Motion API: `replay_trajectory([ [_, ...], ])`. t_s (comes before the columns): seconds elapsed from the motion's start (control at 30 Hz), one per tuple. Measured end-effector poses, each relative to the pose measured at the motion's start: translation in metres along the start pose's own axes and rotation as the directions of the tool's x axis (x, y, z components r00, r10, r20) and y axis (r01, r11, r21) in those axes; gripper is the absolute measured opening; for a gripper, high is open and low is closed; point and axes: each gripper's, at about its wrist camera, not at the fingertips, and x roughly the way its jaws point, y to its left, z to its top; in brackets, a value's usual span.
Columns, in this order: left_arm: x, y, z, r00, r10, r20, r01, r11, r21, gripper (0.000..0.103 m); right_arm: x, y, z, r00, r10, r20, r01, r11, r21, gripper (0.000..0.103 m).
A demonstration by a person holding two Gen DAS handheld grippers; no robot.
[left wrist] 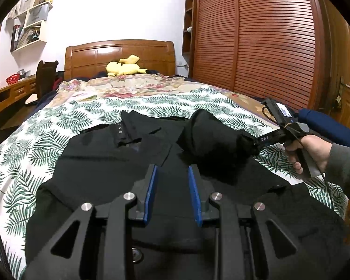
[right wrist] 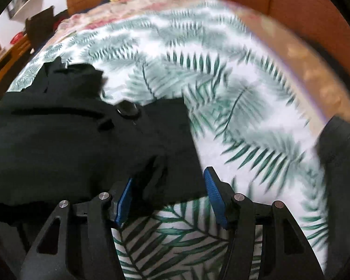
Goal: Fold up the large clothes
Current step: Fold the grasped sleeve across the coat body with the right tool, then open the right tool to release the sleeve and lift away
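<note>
Beyond the fingertips, across the palm-leaf bedspread (left wrist: 58, 126): a floral quilt (left wrist: 128, 86), a yellow plush toy (left wrist: 124, 67) against the wooden headboard (left wrist: 119, 53), a slatted wooden wardrobe (left wrist: 256, 39) off to the right, wall shelves (left wrist: 30, 23) and a desk (left wrist: 9, 93) off to the left. A chair (left wrist: 44, 74) beside the desk.

Black coat (left wrist: 109, 163) spread flat on the bedspread, directly under and ahead of the left gripper (left wrist: 171, 170); blue pads apart, nothing between them, hovering over the coat's middle. A button (left wrist: 136, 254) just visible below the linkage.

To the right of those fingers, a black sleeve (left wrist: 210, 135) raised off the bed and bunched, its end at the tip of the right gripper (left wrist: 256, 141), gripped by the person's right hand (left wrist: 312, 151) and tilted toward the coat.

From the right wrist view, blurred: right gripper (right wrist: 170, 186) fingers wide apart, a fold of the black coat (right wrist: 58, 140) lying between them against the left pad (right wrist: 123, 200), the right pad (right wrist: 213, 193) clear of cloth over bare bedspread (right wrist: 245, 93). Coat button (right wrist: 127, 112) ahead and left of the fingertips.
</note>
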Motion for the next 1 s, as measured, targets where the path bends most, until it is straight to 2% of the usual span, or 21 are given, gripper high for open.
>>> replay_trajectory([
  [0.07, -0.004, 0.003, -0.001, 1.0, 0.009, -0.003, -0.009, 1.0, 0.004, 0.026, 0.0, 0.001, -0.001, 1.0, 0.0, 0.008, 0.0, 1.0, 0.005, 0.058],
  [0.17, -0.01, 0.008, -0.003, 1.0, 0.022, -0.008, -0.021, 1.0, 0.009, 0.026, -0.008, 0.011, -0.001, 0.999, 0.049, 0.007, -0.049, 0.998, -0.043, 0.018],
  [0.23, -0.016, 0.012, -0.005, 0.999, 0.04, -0.018, -0.04, 0.999, 0.019, 0.026, -0.028, 0.025, -0.001, 0.997, 0.049, 0.064, -0.043, 0.995, -0.088, 0.015],
  [0.3, -0.023, 0.019, -0.007, 0.999, 0.046, -0.026, -0.045, 0.999, 0.009, 0.026, -0.058, 0.04, -0.002, 0.987, 0.086, 0.136, -0.072, 0.991, -0.11, 0.014],
  [0.4, -0.035, 0.029, -0.011, 0.997, 0.069, -0.026, -0.069, 0.998, 0.003, 0.026, -0.095, 0.07, -0.005, 0.969, 0.13, 0.209, -0.093, 0.979, -0.179, 0.014],
  [0.53, -0.054, 0.046, -0.013, 0.996, 0.093, -0.009, -0.093, 0.995, -0.025, 0.026, -0.152, 0.133, -0.02, 0.93, 0.233, 0.284, -0.136, 0.936, -0.324, 0.014],
  [0.8, -0.084, 0.082, -0.018, 0.989, 0.144, 0.012, -0.143, 0.987, -0.077, 0.026, -0.219, 0.235, -0.074, 0.852, 0.446, 0.274, -0.255, 0.811, -0.527, 0.018],
  [0.87, -0.092, 0.09, -0.019, 0.987, 0.161, 0.02, -0.159, 0.984, -0.083, 0.026, -0.224, 0.251, -0.084, 0.845, 0.469, 0.255, -0.268, 0.786, -0.557, 0.019],
  [0.93, -0.099, 0.097, -0.021, 0.984, 0.178, 0.025, -0.175, 0.981, -0.084, 0.026, -0.231, 0.264, -0.096, 0.84, 0.49, 0.234, -0.282, 0.762, -0.583, 0.025],
  [1.0, -0.106, 0.103, -0.023, 0.981, 0.193, 0.031, -0.19, 0.978, -0.085, 0.026, -0.237, 0.275, -0.105, 0.841, 0.491, 0.226, -0.282, 0.756, -0.591, 0.053],
])
